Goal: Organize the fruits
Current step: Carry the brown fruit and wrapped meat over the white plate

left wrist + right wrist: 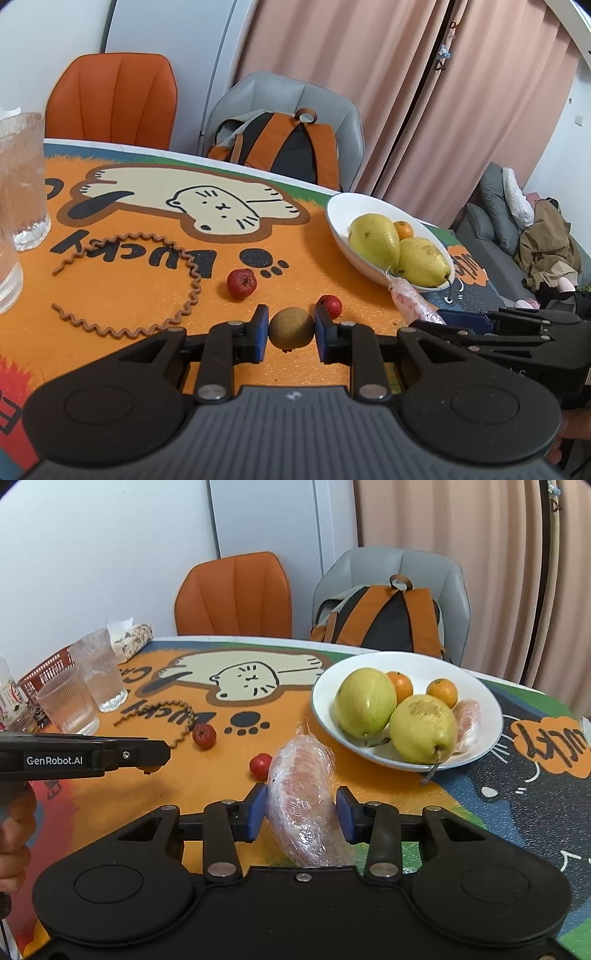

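Fruits lay in two lots on the desk (207,775), whose mat was orange with a printed cream cat. Most were gathered in the wide white shallow bowl (484,716): two large yellow-green pears (364,701), two small oranges (442,691) and a pink wedge wrapped in clear film (467,720).

Next in size came the pink citrus segment wrapped in cling film (303,805), which sat between the blue pads of the right gripper (301,814), just short of the bowl. Its jaws stood fairly narrow with the left pad against the film; whether the right pad touched it could not be told. That piece looked soft and slick in its wrap, so it would likely want a gentle hold across its thick middle, since a hard squeeze could burst the flesh.

Smaller was the round brownish-green fruit (290,328), which the left gripper (290,330) held between its blue pads, its jaws closed narrowly on it. It seemed firm and light, but a ball that size could roll out unless it was held at its widest girth.

Smallest were two little red fruits (241,282) loose on the mat, one beside the wavy brown hairband (162,291), the other just beyond the left pads. They would probably bruise easily and want a light pinch.
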The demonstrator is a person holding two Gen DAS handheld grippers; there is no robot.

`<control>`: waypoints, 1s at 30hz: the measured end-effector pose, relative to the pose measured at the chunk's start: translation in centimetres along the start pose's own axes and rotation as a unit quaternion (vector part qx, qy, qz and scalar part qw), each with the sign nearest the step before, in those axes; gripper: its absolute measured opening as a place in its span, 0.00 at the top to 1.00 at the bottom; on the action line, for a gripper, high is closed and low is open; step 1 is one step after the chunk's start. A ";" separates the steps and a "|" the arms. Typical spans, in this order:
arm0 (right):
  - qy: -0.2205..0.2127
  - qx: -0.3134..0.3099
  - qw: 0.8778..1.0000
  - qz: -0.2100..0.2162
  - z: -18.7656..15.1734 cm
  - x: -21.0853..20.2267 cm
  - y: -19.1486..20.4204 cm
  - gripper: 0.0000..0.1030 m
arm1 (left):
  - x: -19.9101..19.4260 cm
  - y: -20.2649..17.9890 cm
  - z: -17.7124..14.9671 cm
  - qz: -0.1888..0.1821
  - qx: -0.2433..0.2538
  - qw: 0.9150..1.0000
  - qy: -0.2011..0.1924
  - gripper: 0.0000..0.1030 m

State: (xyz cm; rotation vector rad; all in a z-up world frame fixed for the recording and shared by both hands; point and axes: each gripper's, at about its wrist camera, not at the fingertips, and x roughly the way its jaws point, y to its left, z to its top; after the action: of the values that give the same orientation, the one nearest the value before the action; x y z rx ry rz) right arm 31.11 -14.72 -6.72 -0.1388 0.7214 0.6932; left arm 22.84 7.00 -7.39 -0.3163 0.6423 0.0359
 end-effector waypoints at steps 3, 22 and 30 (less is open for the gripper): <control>-0.007 0.003 1.000 -0.003 0.2 -0.5 -0.2 0.64 | -0.4 -0.3 0.2 -0.002 0.003 1.000 -0.004 0.76; -0.046 0.020 0.999 -0.021 1.5 -3.5 -2.9 0.79 | -0.3 -3.0 1.7 -0.015 0.029 0.999 -0.016 0.76; -0.063 0.023 0.997 -0.034 2.9 -4.4 -4.4 0.79 | 0.2 -3.8 2.6 -0.018 0.037 0.999 -0.021 0.76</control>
State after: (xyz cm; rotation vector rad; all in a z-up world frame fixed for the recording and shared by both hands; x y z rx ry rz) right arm 33.11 -19.53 -2.19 -0.0764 0.6080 0.6149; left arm 25.02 4.21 -4.46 -0.2549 0.5955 -0.0153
